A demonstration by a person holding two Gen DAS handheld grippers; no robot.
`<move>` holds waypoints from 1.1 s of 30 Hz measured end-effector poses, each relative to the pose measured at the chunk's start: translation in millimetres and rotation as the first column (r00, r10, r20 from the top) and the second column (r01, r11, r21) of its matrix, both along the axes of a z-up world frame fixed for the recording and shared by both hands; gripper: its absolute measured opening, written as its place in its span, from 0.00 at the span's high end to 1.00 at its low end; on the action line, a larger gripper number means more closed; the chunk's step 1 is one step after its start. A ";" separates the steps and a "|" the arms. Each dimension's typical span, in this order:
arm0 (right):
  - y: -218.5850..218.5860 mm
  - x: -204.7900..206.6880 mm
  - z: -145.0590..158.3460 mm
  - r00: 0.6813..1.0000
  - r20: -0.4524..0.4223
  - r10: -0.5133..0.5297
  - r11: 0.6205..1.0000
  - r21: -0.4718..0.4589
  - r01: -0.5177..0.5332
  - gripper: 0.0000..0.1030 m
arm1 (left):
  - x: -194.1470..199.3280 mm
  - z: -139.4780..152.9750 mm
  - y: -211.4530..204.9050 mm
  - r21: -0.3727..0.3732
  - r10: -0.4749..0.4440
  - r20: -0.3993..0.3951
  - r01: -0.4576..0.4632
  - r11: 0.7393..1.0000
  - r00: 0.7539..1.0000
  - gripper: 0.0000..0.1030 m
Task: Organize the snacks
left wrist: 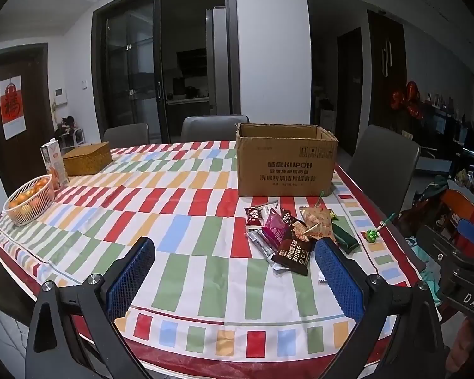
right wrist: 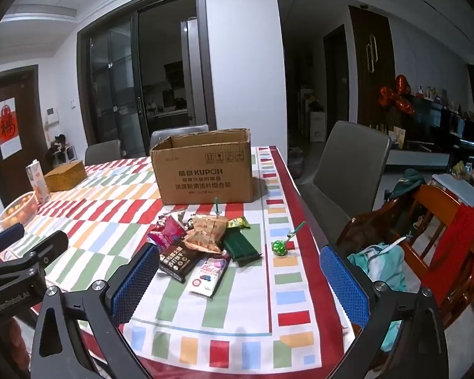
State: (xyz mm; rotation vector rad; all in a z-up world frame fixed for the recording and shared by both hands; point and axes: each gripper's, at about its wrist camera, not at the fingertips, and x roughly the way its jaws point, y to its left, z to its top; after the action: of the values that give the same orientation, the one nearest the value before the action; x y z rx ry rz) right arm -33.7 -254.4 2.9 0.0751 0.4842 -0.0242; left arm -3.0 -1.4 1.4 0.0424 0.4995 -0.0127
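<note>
A pile of snack packets (left wrist: 287,233) (right wrist: 199,243) lies on the checked tablecloth in front of an open cardboard box (left wrist: 286,161) (right wrist: 205,167). A green lollipop (left wrist: 372,234) (right wrist: 279,248) lies apart to the right of the pile. A dark packet (left wrist: 294,252) sits nearest the left gripper's right finger. My left gripper (left wrist: 235,271) is open and empty above the near table edge, left of the pile. My right gripper (right wrist: 240,281) is open and empty, just short of the pile, with a white packet (right wrist: 209,273) between its fingers' line.
A white basket of oranges (left wrist: 28,202), a drink carton (left wrist: 54,164) and a woven box (left wrist: 87,158) stand at the far left. Grey chairs (right wrist: 347,170) ring the table. A wooden chair with clothes (right wrist: 426,237) stands close to the right table edge.
</note>
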 end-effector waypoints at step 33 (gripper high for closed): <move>4.3 -3.1 -1.8 1.000 0.007 0.009 1.000 -0.011 -0.009 0.00 | -1.3 -0.7 -0.6 -0.014 0.000 0.006 0.001 1.000 1.000 0.00</move>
State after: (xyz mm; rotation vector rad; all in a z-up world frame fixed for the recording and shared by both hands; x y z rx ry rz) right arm -36.8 -250.1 1.1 0.0626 0.4778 -0.0179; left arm -4.2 -2.1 0.7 0.0285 0.4930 -0.0166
